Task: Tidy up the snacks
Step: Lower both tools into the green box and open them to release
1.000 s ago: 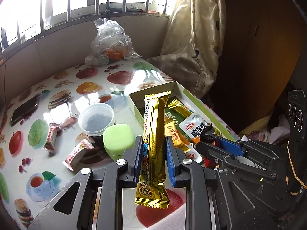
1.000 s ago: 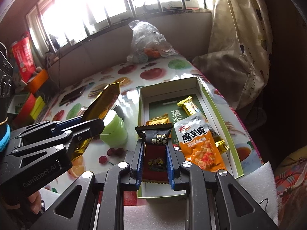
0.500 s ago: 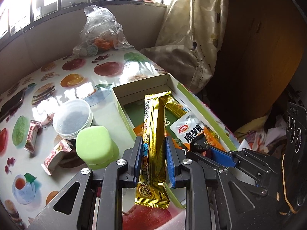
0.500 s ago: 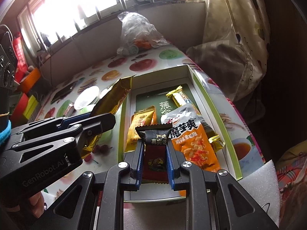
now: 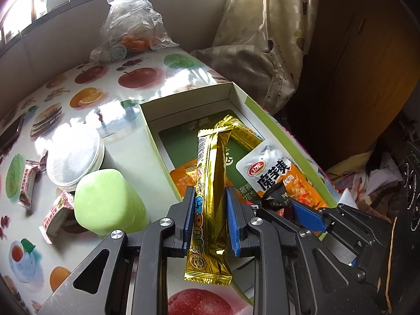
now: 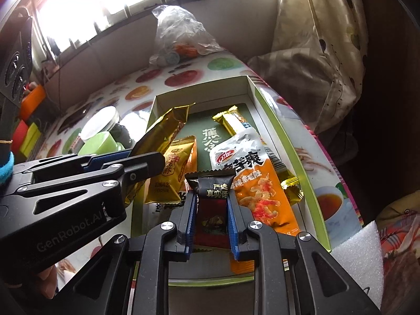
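The left gripper (image 5: 208,219) is closed on a long gold bar (image 5: 212,183), held above the open box (image 6: 273,120); the bar's print is too distorted to read. The right gripper (image 6: 211,219) is closed on a small dark packet (image 6: 211,191) with Chinese characters, its lower part hidden between the fingers. Inside the box lie an orange pouch (image 6: 262,191) with big Chinese letters, a yellow packet (image 6: 172,176) and another gold bar (image 6: 232,120), partly covered. "GenRobot.AI" is written on the left gripper's side. The desk (image 5: 110,84) has a fruit-pattern cloth; a green container (image 5: 105,204) stands beside the box, under a barred window (image 6: 105,8).
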A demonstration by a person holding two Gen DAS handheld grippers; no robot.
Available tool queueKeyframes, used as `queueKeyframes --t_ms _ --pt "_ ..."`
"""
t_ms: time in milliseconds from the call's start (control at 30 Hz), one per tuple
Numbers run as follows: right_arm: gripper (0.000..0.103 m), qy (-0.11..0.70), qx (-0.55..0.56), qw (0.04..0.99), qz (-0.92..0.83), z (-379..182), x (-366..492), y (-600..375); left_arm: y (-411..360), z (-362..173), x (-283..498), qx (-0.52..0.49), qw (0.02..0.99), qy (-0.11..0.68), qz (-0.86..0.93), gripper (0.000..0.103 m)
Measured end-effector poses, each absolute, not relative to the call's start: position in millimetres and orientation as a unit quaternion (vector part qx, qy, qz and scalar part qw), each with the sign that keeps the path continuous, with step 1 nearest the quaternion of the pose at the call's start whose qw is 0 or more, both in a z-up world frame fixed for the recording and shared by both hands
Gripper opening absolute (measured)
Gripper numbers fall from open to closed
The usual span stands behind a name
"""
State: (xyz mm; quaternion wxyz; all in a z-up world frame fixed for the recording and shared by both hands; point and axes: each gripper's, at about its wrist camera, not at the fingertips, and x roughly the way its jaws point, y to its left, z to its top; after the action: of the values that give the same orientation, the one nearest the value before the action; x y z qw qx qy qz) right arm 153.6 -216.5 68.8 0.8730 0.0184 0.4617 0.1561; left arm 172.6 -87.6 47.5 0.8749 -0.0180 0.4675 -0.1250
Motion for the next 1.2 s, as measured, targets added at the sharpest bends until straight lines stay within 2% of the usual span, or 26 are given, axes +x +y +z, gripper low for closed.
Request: queueKeyframes --t_ms 400,533,667,733,1000,1067,1200 --pt "0.021 0.446 0.002 0.882 0.151 66 156 -218 -91 42 184 -0.024 0.872 0.472 -0.126 0.024" --pt "0.024 0.446 -0.001 0.882 0.154 67 157 -216 -90 42 183 -0.026 0.873 0.470 -0.127 0.025" --pt "0.028 0.446 0.001 0.882 0.155 68 156 -215 -89 43 182 -0.032 0.873 0.468 -0.136 0.038" --pt "0.031 0.445 0.001 0.882 0.157 68 155 -214 -91 44 180 -0.027 0.874 0.466 -0.136 0.041" --pt "0.041 0.441 -0.004 0.884 0.154 70 150 -212 -90 48 175 -0.025 0.877 0.461 -0.133 0.042" --pt "0.044 0.439 -0.005 0.885 0.153 71 147 -212 -88 50 173 -0.026 0.878 0.459 -0.133 0.048" --pt "0.047 0.437 -0.005 0.887 0.150 73 144 -213 -87 56 169 -0.026 0.882 0.452 -0.131 0.049"
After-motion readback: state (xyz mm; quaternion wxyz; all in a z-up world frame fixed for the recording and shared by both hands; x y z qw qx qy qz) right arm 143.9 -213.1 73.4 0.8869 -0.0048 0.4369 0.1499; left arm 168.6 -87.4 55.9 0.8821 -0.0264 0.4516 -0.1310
